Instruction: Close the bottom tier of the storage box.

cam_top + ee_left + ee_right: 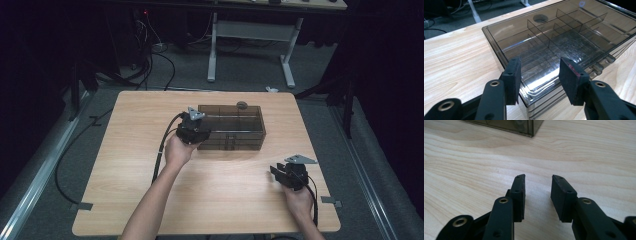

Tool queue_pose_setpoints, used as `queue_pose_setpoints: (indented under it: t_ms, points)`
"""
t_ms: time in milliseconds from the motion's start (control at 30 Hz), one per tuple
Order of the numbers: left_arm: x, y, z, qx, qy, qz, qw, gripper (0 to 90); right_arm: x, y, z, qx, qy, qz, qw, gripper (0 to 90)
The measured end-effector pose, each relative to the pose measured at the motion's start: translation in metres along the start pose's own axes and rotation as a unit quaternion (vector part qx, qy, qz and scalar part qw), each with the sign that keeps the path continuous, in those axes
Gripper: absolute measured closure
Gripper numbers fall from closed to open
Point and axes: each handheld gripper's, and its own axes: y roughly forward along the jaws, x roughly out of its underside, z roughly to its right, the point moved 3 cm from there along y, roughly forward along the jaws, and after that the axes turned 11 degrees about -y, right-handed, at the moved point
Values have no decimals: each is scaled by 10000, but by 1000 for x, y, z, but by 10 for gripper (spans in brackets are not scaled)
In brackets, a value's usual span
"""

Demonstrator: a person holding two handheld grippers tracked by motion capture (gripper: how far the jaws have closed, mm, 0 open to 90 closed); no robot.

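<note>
- Sitting toward the far middle of the wooden table (125, 165): a smoky, see-through compartment box (240, 131), divided inside by thin partitions, with a round hole near its far edge.
- Hovering at the box's near-left corner: left gripper (192, 131), jaws parted, that corner lying between the 2 pads (514, 75) in the left gripper view; impossible to tell whether they are pressing on the plastic.
- Resting low over bare wood near the table's front right edge, well apart from the box: right gripper (286, 175).
- Standing apart with nothing between them: the right gripper's 2 pads (520, 195).
</note>
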Motion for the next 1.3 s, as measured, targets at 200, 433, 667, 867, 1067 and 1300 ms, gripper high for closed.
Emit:
queue_pose_setpoints:
  t_ms: [200,433,667,867,1067,1300]
  points:
    - [0,0,1,-23,0,-2,10000,533,7,-1,-2,98,-85,86,9999,592]
    - [2,0,4,-8,-127,40,9999,468,7,-1,-6,162,-216,37,9996,534]
    - [3,-6,5,-21,-111,-34,9999,434,7,0,-6,227,-166,5,9996,490]
    - [5,-16,3,-45,-128,-20,9999,434,7,0,-6,231,-164,4,9996,490]
    - [8,-24,2,-91,-18,-10,10000,431,7,0,-6,235,-173,5,9996,490]
    - [13,-29,2,-52,-16,-19,10000,423,7,0,-6,237,-169,5,9996,489]
